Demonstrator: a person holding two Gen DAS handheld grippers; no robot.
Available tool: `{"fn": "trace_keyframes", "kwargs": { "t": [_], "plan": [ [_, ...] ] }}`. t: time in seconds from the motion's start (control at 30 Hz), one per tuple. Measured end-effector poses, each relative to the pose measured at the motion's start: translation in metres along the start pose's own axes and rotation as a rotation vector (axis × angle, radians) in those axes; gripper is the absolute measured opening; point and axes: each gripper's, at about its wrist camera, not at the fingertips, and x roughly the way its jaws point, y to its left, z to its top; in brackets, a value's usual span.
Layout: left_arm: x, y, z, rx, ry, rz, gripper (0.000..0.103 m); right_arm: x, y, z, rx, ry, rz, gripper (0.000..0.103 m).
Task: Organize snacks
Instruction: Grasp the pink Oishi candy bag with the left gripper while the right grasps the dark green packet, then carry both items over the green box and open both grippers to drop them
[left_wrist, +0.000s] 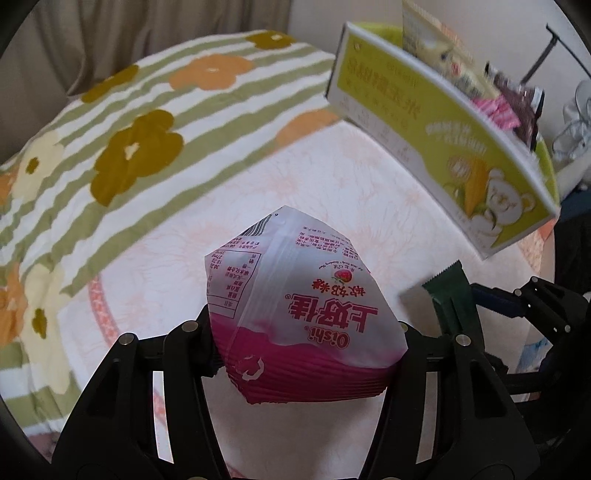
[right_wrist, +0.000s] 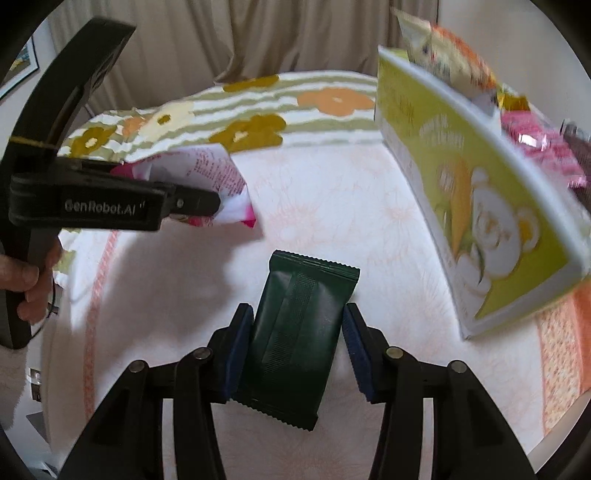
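Above the bed (left_wrist: 369, 173), left tool (left_wrist: 306, 343) clamps a pink "Oishi" packet (left_wrist: 295, 310); right tool (right_wrist: 295, 343), opposite "GenRobot.AI" lettering, clamps an unlabelled green wrapper (right_wrist: 299, 332).

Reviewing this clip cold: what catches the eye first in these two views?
The puffy pink-and-white snack bag clamped in the left hand-held gripper fills the left view's centre. A dark green wrapper sits in the right hand-held gripper. At the right, a yellow-green box stuffed with snacks stands on the pale cloth.

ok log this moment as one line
left gripper: shut on pink snack bag | right gripper: shut on green packet | box: part filled
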Motion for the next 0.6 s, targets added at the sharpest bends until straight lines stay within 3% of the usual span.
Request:
{"fn": "trace_keyframes", "kwargs": {
  "t": [0.37,0.6],
  "plan": [
    [-0.094,-0.015,0.036,-0.054,-0.144,0.03,0.052,-0.089,-0.017,0.049,-0.032,-0.171,0.069,0.045],
    [-0.126,-0.06,0.072,-0.066,-0.231,0.06,0.052,-0.123,-0.06,0.074,-0.06,-0.263,0.128,0.045]
  ]
}}
